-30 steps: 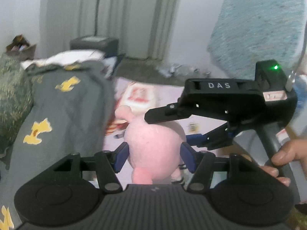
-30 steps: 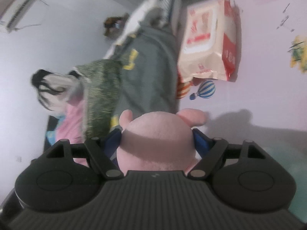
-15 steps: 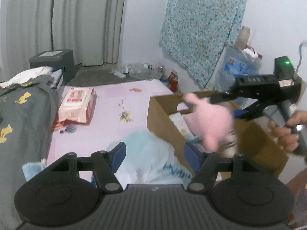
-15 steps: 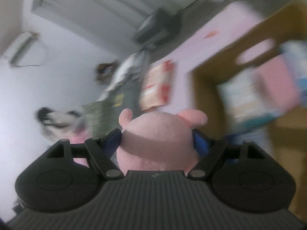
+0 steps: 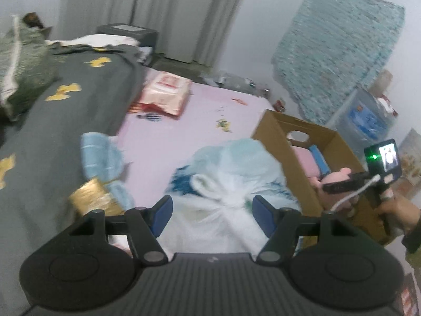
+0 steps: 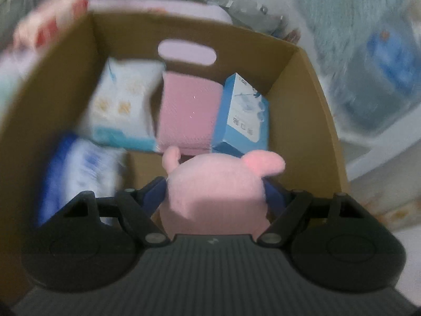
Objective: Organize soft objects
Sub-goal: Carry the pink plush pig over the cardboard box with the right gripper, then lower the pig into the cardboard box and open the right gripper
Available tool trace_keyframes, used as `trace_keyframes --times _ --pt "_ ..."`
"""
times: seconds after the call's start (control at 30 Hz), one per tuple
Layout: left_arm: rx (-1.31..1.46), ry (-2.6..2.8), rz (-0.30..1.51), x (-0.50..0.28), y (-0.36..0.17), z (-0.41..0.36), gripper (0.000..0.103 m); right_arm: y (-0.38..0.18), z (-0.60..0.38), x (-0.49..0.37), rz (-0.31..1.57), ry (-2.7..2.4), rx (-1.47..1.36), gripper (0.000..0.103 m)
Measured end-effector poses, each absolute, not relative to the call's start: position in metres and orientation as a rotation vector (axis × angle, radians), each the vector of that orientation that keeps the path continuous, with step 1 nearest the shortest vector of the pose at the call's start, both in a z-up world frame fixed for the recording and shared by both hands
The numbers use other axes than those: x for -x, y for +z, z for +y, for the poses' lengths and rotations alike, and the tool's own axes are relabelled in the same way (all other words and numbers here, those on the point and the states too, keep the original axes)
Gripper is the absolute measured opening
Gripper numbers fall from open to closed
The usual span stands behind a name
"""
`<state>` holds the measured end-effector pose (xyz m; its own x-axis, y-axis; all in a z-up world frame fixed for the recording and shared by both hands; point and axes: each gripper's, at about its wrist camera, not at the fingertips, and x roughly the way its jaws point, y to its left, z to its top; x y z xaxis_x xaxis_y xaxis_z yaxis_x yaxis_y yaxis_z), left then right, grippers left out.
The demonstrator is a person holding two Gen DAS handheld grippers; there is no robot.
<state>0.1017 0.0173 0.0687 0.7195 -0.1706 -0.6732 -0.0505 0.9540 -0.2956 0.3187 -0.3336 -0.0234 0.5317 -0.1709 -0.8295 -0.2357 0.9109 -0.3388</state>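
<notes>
A pink plush toy (image 6: 215,184) sits between the blue pads of my right gripper (image 6: 214,187), which is shut on it. The toy hangs over the open cardboard box (image 6: 315,92), low inside its near end. In the left wrist view the right gripper (image 5: 342,184) and the plush toy (image 5: 334,176) show at the box (image 5: 279,137). My left gripper (image 5: 211,205) stands open and holds nothing, just above a white and blue plastic bag (image 5: 236,168). A light blue towel (image 5: 100,155) lies to its left.
The box holds a white tissue pack (image 6: 121,105), a pink pack (image 6: 186,110), a blue carton (image 6: 242,115) and a blue pack (image 6: 76,168). A grey blanket (image 5: 65,121), a red and white wipes pack (image 5: 165,94) and a gold bundle (image 5: 92,194) lie on the bed.
The left gripper let go of the plush and opened, then swung toward the plastic bag. The right gripper carried the plush from over the bed to inside the box and tipped downward.
</notes>
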Motion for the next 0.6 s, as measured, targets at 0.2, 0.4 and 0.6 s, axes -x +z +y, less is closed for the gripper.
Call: trace_keyframes --times 0.2,0.4,0.6 --pt "0.38 0.006 0.765 -0.081 0.06 0.044 0.07 -0.003 -0.318 -0.3 0.99 0.144 0.382 0.086" --pt "0.429 0.036 0.772 -0.07 0.05 0.05 0.071 0.036 -0.319 -0.276 1.065 0.387 0.054 0.09" --pt "0.426 0.037 0.76 -0.063 0.05 0.045 0.074 0.052 -0.35 -0.278 1.049 0.393 -0.175 0.092"
